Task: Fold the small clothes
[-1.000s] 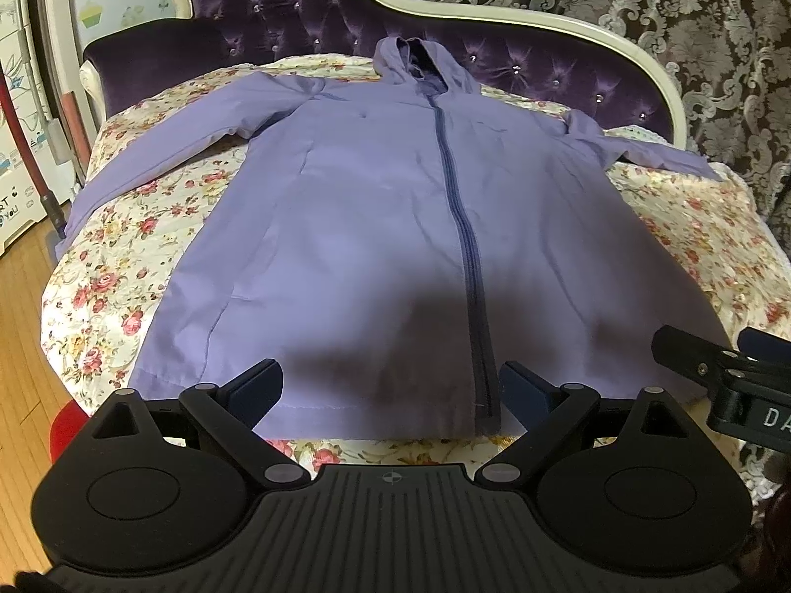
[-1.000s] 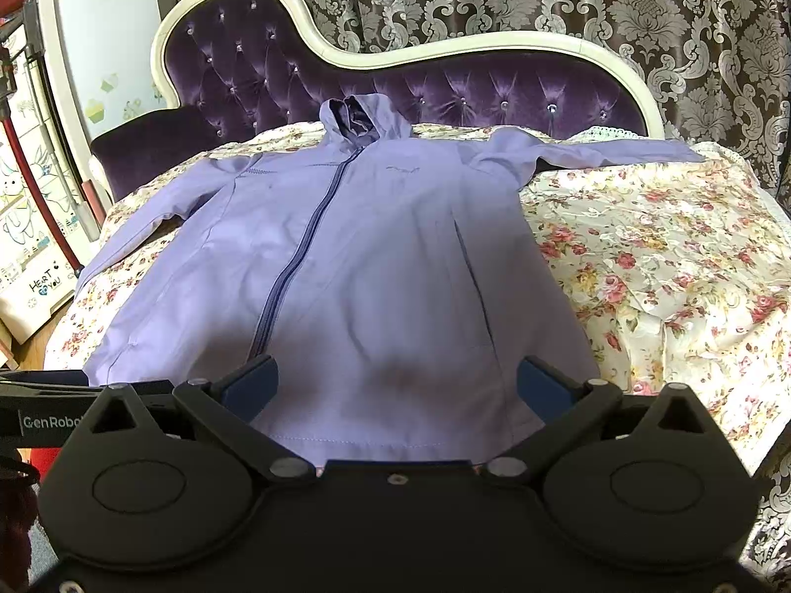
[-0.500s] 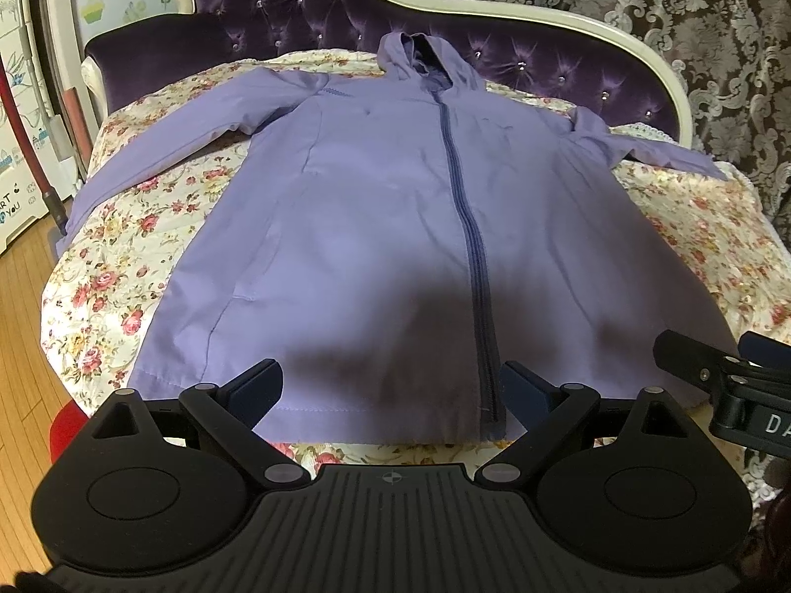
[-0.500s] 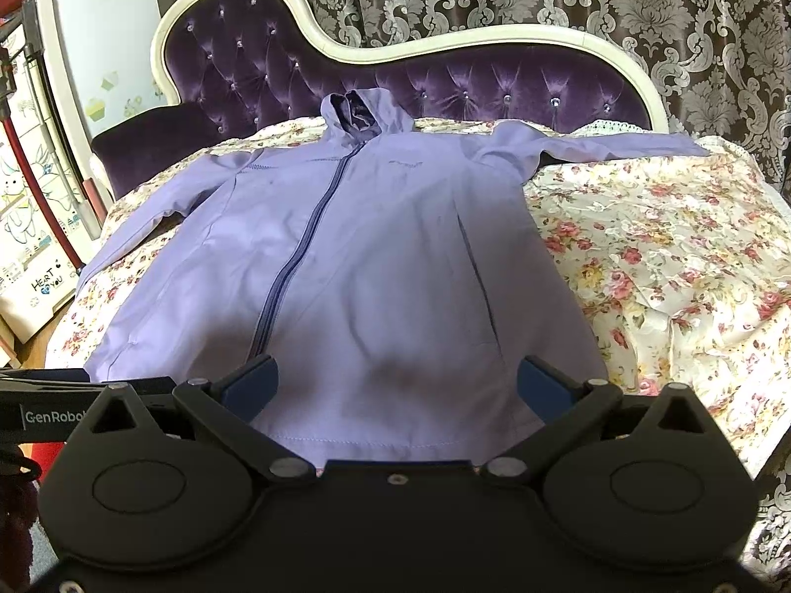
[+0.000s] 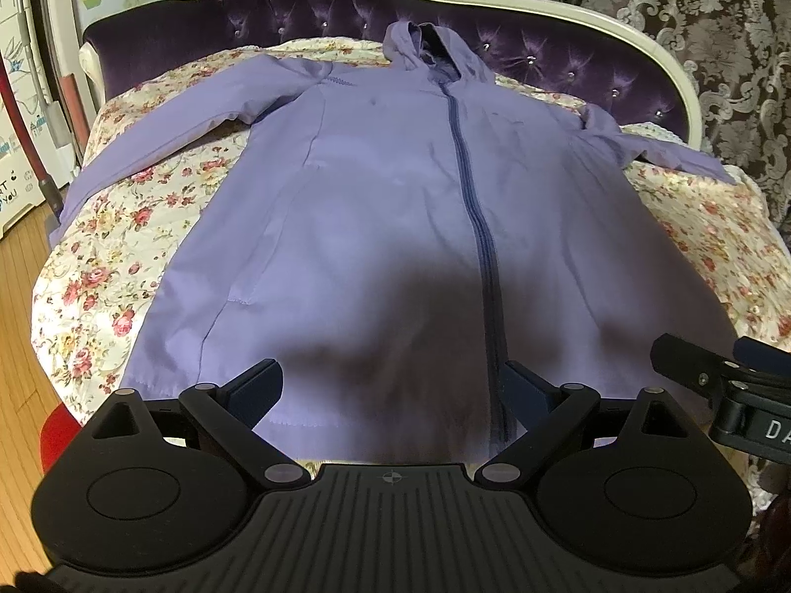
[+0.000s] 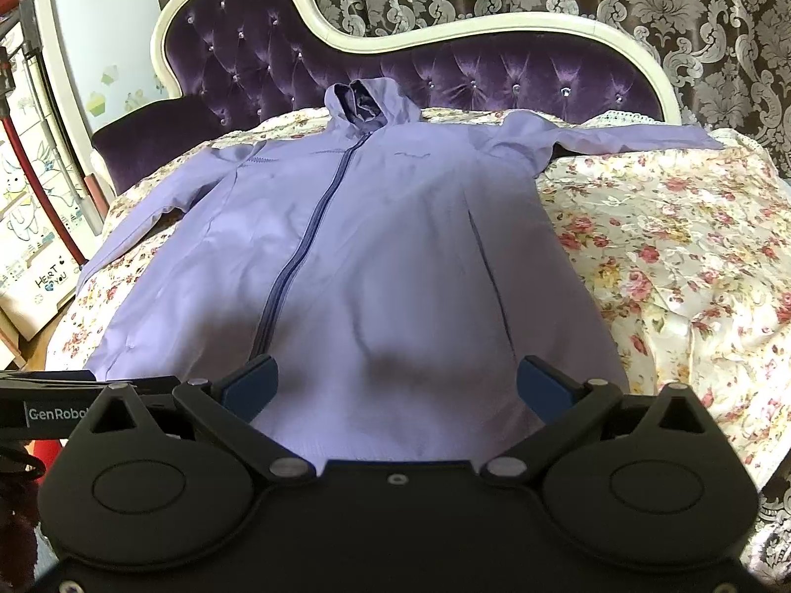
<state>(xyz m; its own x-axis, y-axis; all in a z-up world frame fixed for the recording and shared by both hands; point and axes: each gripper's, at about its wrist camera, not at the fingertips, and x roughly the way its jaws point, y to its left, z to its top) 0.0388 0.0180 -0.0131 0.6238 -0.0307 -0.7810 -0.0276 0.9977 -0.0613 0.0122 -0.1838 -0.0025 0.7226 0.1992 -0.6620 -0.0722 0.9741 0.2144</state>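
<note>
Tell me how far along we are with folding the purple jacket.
Done: the jacket lies spread flat on the floral cover, zipped, with both sleeves out and the hood at the sofa back. In hand: nothing; the left gripper and right gripper are open above the hem. Left: every fold, so sleeves in, then the body.

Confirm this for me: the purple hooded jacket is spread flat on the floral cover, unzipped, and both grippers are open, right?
Not quite. The jacket is zipped shut, as the right wrist view shows; its zipper is closed. It does lie spread on the floral cover, with both the left gripper and right gripper open.
</note>
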